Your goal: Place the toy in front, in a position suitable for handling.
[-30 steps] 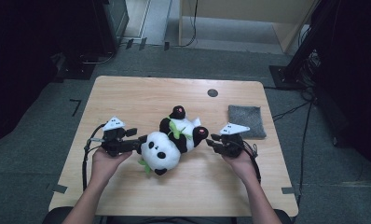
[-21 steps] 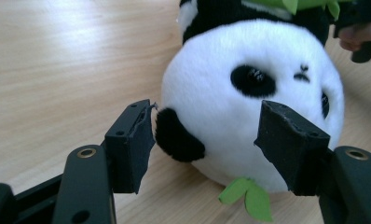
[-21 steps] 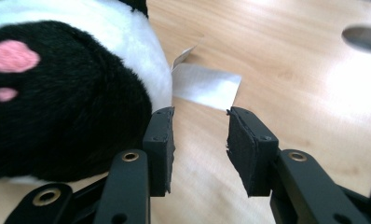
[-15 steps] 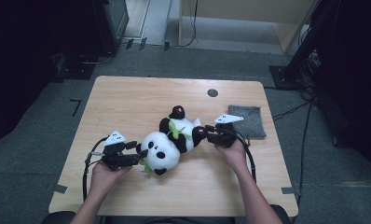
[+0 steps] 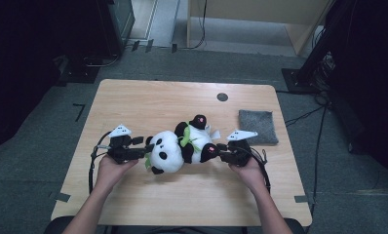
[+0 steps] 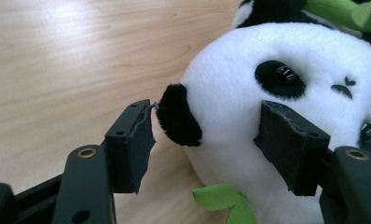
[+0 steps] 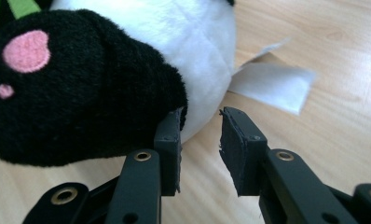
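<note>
A black-and-white panda plush [image 5: 175, 148] lies on its back mid-table, head to the left, with a green leaf at its neck. My left gripper [image 5: 142, 152] is at the head; its jaws stand open on either side of the black ear [image 6: 176, 114] and cheek [image 6: 239, 116]. My right gripper [image 5: 221, 156] is at the plush's black foot with the pink pad [image 7: 27, 51]. In the right gripper view the right gripper [image 7: 200, 149] has a narrow empty gap between its jaws, and the left jaw touches the black leg [image 7: 104, 102].
A grey cloth pad [image 5: 258, 126] lies at the right of the wooden table [image 5: 148, 100], behind my right hand. A small black round hole [image 5: 222, 96] is near the far edge. The plush's white tag [image 7: 272, 84] lies flat on the wood.
My left gripper came back up to the panda's head. The right gripper moved slightly toward me, staying at the foot. The plush now lies more level across the table.
</note>
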